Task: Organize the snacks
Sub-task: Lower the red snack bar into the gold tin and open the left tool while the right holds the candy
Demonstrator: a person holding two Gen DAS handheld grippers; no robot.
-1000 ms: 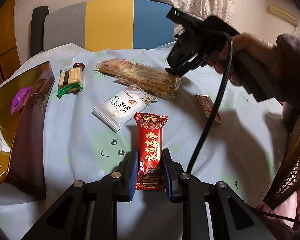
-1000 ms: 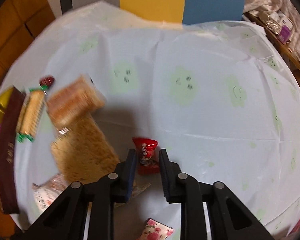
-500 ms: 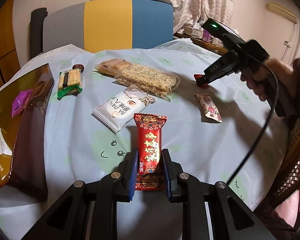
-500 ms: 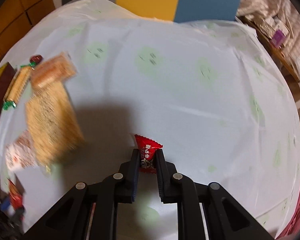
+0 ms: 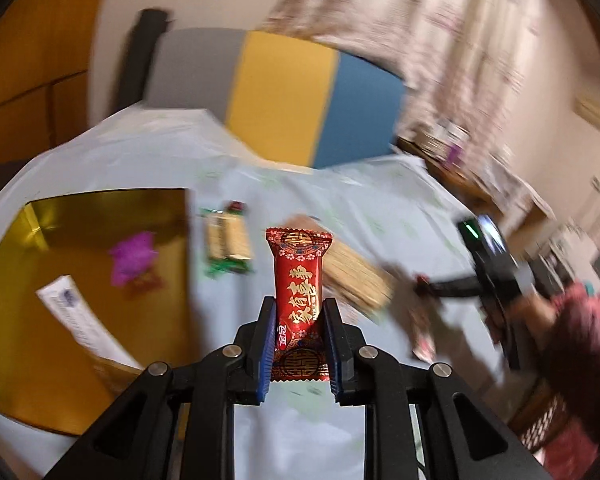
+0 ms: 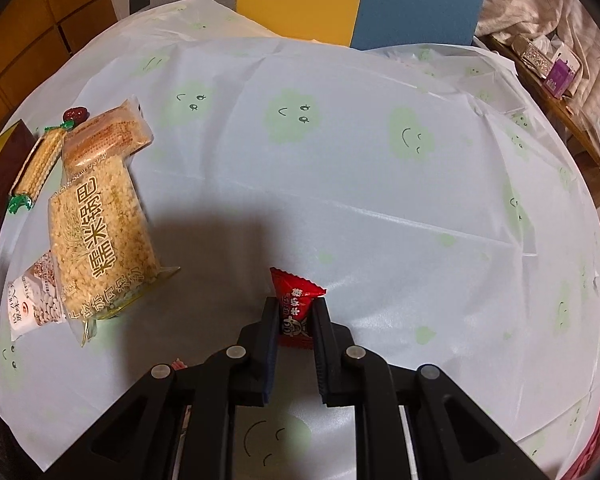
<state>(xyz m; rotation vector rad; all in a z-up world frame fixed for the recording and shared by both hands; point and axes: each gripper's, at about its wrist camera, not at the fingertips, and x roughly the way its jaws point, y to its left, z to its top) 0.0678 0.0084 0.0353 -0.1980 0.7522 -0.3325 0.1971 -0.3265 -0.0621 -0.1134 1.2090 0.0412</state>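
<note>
My left gripper (image 5: 299, 312) is shut on a long red snack packet with gold characters (image 5: 299, 276), held upright above the table. To its left lies the gold-lined box (image 5: 32, 304), with a purple sweet (image 5: 134, 256) and a white packet (image 5: 80, 320) inside. My right gripper (image 6: 297, 310) is shut on a small red candy (image 6: 294, 300), close over the tablecloth. In the left wrist view the right gripper (image 5: 422, 282) is at the right, held by a hand in a dark red sleeve (image 5: 572, 320).
On the smiley-print tablecloth (image 6: 340, 140) lie a rice-crisp bag (image 6: 100, 236), an orange cracker pack (image 6: 106, 136), a green-ended wafer pack (image 6: 38, 164), a red date (image 6: 75, 113) and a white packet (image 6: 34, 300). A grey, yellow and blue chair back (image 5: 284, 96) stands behind.
My left gripper has lifted the red packet off the table and swung toward the gold box. My right gripper closed on the small red candy and shifted right, away from the rice-crisp bag.
</note>
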